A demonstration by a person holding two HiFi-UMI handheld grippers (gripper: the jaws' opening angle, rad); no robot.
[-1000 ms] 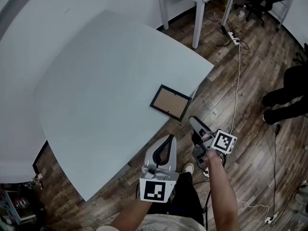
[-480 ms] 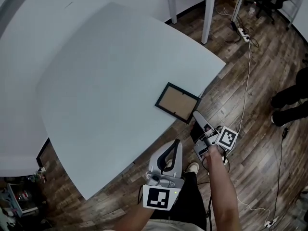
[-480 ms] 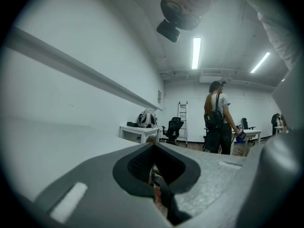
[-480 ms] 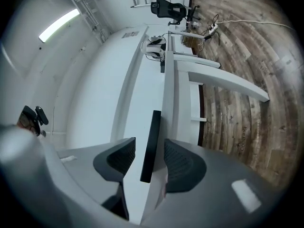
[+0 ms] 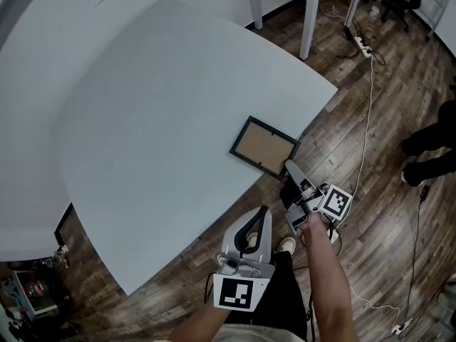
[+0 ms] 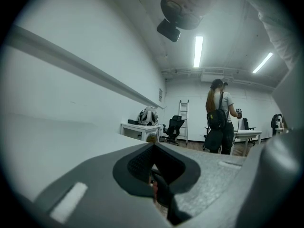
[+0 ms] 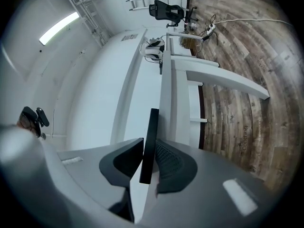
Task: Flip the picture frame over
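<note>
The picture frame (image 5: 263,147) lies back up on the grey table (image 5: 157,105), by its right edge: a dark rim around brown backing board. My right gripper (image 5: 290,168) reaches in from the floor side to the frame's near right corner. In the right gripper view the frame's dark edge (image 7: 149,141) stands between the two jaws, and the right gripper (image 7: 148,148) is shut on it. My left gripper (image 5: 261,212) is held off the table near my body, its jaws together with nothing in them. The left gripper (image 6: 153,148) points out across the room.
Beyond the table's right edge is wooden floor with a power strip and cables (image 5: 360,45). A white desk's legs (image 5: 308,20) stand at the back. A person's dark legs (image 5: 427,144) are at the far right. Another person with a backpack (image 6: 219,113) stands across the room.
My right gripper has moved from the floor side up to the frame's near corner and now has its edge between the jaws. The left gripper has barely moved.
</note>
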